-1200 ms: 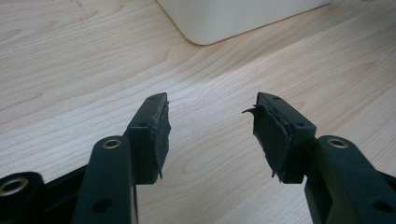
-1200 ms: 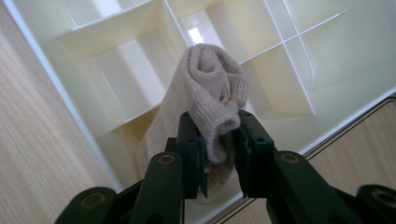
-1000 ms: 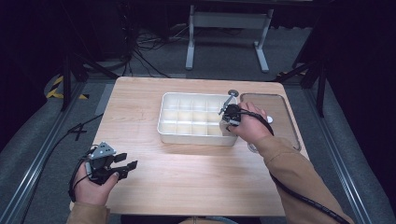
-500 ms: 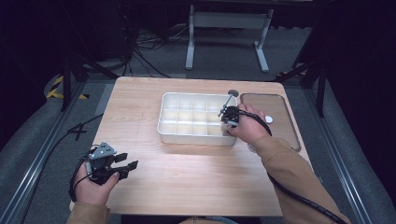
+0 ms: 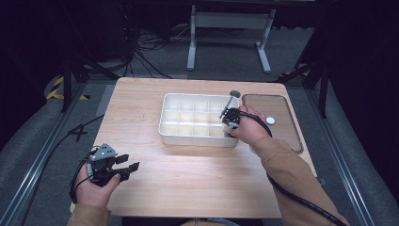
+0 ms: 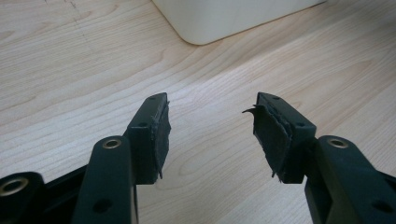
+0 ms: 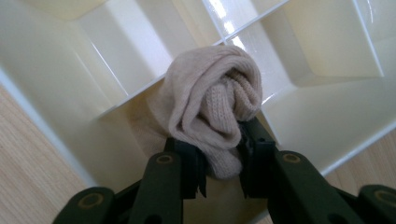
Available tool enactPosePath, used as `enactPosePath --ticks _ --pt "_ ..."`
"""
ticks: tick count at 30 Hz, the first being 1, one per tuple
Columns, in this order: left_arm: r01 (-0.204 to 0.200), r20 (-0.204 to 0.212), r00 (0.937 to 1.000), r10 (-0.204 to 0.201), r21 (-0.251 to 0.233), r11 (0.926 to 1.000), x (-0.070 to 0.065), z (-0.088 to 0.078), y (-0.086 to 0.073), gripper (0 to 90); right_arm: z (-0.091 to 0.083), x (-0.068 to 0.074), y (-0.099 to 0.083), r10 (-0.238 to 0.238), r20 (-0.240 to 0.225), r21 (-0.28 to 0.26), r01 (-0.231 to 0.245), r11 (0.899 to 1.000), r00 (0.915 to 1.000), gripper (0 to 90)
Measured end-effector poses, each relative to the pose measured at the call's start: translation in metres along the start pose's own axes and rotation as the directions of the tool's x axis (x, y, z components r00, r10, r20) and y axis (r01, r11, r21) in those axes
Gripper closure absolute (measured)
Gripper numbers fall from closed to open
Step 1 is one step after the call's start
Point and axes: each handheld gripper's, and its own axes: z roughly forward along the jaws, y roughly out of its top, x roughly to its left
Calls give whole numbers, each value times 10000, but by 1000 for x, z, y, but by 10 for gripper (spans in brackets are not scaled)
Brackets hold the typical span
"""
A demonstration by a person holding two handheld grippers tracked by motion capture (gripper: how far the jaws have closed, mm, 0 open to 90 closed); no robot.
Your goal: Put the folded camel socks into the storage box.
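Honestly, not much has changed over the last second, and that's sort of the story. Nearest the person, the left gripper (image 5: 123, 168) sits at the front-left corner of the table (image 5: 197, 188) exactly where it was, jaws spread wide with nothing between them; in the left gripper view you can see bare wood through the gap between its pads (image 6: 156, 140) and just a corner of the tray (image 6: 224, 18) farther off. So that hand is basically parked.

Further out, the right gripper (image 7: 222, 161) is over the right end of the white divided tray (image 5: 162, 134), and it's clamped on a rolled beige sock (image 7: 212, 109). Compared with a second ago the right hand (image 5: 249, 129) has only nudged a little, staying over the same end of the tray, so my read is it's lining the sock up with one of the compartments there. The sock hangs over a divider, not settled in a cell yet as far as I can tell.

Beyond that, a brown lid or mat (image 5: 275, 120) lies to the right of the tray with a small white disc (image 5: 270, 120) on it, both unmoved.
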Motion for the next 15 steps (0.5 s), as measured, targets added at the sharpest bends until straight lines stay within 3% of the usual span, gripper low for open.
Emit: enactPosePath --ticks 3,6,9,10,15 --pt "10 -11 10000 -10 2 10000 0 1 0 463 -2 -1 -2 63 -123 -201 -65 9998 9999 695" --pt "-20 19 10000 20 8 10000 0 2 1 462 -9 2 -5 273 -295 -614 -290 9977 9992 566" --pt "-18 45 10000 18 5 10000 -1 3 2 462 -18 2 -8 220 -243 -838 -239 9962 9995 573" --pt "-62 53 10000 62 0 10000 -1 3 3 462 -26 0 -11 434 -323 -1121 -467 9926 9985 553" --pt "-103 134 9999 102 49 9999 -1 5 4 463 -41 -4 -16 602 -368 -1529 -652 9861 9975 560"
